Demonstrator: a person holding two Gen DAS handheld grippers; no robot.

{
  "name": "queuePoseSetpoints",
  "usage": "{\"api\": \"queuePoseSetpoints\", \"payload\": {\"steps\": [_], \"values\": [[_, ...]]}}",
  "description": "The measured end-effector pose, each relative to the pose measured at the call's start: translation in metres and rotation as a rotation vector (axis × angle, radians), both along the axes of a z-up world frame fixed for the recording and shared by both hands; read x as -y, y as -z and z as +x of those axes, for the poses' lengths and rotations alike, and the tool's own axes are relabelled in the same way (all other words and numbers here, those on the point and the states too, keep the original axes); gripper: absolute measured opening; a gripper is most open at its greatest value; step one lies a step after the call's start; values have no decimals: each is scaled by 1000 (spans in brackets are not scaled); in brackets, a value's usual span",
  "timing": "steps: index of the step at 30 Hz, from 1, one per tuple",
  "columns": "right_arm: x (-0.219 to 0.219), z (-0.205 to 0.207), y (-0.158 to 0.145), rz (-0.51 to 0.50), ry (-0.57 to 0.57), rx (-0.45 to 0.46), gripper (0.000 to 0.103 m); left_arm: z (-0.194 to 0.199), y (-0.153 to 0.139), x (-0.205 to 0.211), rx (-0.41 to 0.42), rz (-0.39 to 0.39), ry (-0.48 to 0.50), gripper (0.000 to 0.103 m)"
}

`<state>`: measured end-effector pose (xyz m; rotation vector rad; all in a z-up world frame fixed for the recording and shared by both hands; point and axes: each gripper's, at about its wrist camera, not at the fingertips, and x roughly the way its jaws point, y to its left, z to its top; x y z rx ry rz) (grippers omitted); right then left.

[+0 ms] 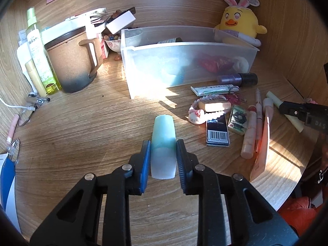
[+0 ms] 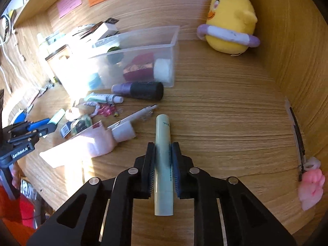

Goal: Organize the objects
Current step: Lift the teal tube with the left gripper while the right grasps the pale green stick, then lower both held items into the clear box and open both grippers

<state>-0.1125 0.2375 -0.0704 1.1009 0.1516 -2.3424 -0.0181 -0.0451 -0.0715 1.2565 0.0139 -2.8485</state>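
Tubes being gripped mid-barrel, low centre of each frame above the counter (image 1: 82,123): teal tube (image 1: 163,143) between left gripper (image 1: 163,153) jaws, pale green tube (image 2: 163,153) between right gripper (image 2: 163,157) jaws; seeming light, smooth, slightly squashy.

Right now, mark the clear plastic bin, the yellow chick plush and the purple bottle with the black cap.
clear plastic bin (image 1: 184,61), left wrist view, front wall.
yellow chick plush (image 2: 229,20), right wrist view, body above the ring.
purple bottle (image 2: 123,88), right wrist view, purple body.
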Motion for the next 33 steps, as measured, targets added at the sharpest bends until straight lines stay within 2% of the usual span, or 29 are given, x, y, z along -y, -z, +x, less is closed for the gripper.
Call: {"api": "queuePoseSetpoints", "payload": {"steps": [5, 15, 22, 26, 33], "values": [[-2, -3, -2, -56, 22, 15, 14, 1, -5, 2, -21, 28, -21, 24], [-3, 2, -41, -122, 23, -93, 14, -7, -42, 3, -149, 136, -34, 24], [10, -13, -73, -202, -2, -156, 14, -19, -69, -5, -209, 98, -17, 24], [23, -23, -86, -216, -22, -189, 14, -29, -81, -6, -233, 95, -14, 24], [53, -50, -98, -220, -67, -191, 14, -57, -93, -4, -240, 85, -19, 24]]}}
